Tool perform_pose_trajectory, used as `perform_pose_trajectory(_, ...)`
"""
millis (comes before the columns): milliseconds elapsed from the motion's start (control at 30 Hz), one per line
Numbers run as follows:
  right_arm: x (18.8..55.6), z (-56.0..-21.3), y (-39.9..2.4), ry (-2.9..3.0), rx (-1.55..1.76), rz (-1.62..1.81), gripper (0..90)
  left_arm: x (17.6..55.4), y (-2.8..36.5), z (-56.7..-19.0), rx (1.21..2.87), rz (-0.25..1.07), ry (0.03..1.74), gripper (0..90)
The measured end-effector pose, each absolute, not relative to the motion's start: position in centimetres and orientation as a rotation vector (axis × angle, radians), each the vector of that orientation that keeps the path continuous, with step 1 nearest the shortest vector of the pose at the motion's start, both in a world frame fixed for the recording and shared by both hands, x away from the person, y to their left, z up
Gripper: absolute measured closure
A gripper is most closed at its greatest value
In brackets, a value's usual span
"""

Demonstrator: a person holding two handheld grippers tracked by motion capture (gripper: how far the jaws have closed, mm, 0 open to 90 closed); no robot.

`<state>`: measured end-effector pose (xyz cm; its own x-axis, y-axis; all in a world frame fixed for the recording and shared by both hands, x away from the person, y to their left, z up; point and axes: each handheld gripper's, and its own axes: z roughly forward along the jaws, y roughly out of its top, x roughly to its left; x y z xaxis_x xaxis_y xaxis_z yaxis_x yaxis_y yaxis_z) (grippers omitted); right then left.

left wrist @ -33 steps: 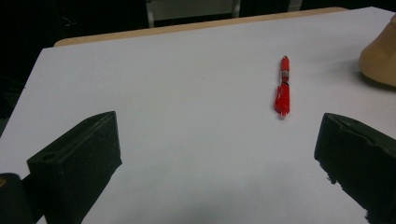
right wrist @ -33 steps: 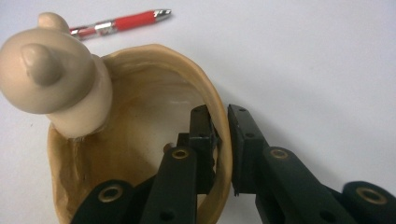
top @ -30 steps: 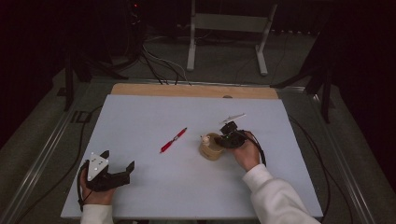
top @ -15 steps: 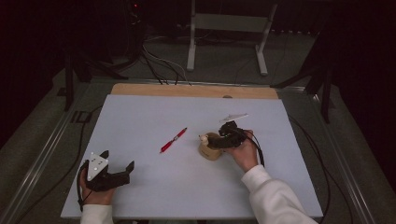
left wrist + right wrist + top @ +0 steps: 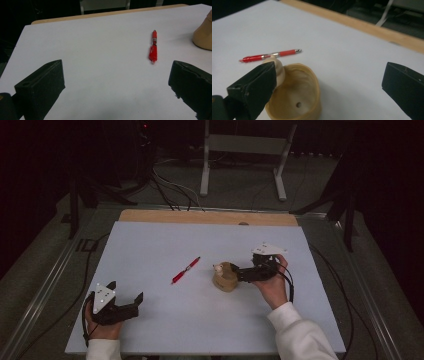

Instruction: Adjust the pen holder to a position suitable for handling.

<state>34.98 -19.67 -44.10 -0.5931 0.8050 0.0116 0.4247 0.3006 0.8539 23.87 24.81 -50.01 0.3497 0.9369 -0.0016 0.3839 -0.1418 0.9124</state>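
We see a pale table (image 5: pixel 165 245) with a wooden strip along its far edge. Right gripper (image 5: pixel 240 271) sits right of the table's centre, held in a hand (image 5: pixel 272 282); its fingers (image 5: pixel 252 87) are spread wide, released, gripping nothing, one just beside a tan cup (image 5: pixel 225 277). The cup (image 5: pixel 297 92) is open-topped, with a small hole inside and a rounded knob at its rim. Left gripper (image 5: pixel 125 297) rests near the near left corner, fingers (image 5: pixel 41 83) also spread, released. A red pen (image 5: pixel 185 269) lies near the table's centre, left of the cup, apart from it.
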Motion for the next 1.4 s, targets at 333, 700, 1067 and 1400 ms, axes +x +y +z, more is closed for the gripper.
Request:
perform_pose_trajectory(333, 31.6, -45.3, -22.6, 2.078, 1.052, 1.222, 0.0, 23.8, 24.8, -50.0, 1.710, 0.768, 1.185, 0.9)
perform_pose_trajectory(700, 28.4, -48.2, -26.3, 1.992, 1.074, 1.268, 0.0, 23.8, 24.9, -50.0, 1.713, 0.774, 1.192, 1.0)
perform_pose_trajectory(1067, 26.4, -49.6, -28.5, 1.946, 1.095, 1.351, 0.0, 23.5, 24.6, -49.6, 1.714, 0.783, 1.210, 1.0)
perform_pose_trajectory(1400, 26.7, -49.5, -29.1, 1.947, 1.175, 1.321, 0.0, 24.6, 23.8, -47.4, 1.750, 0.756, 1.153, 1.0)
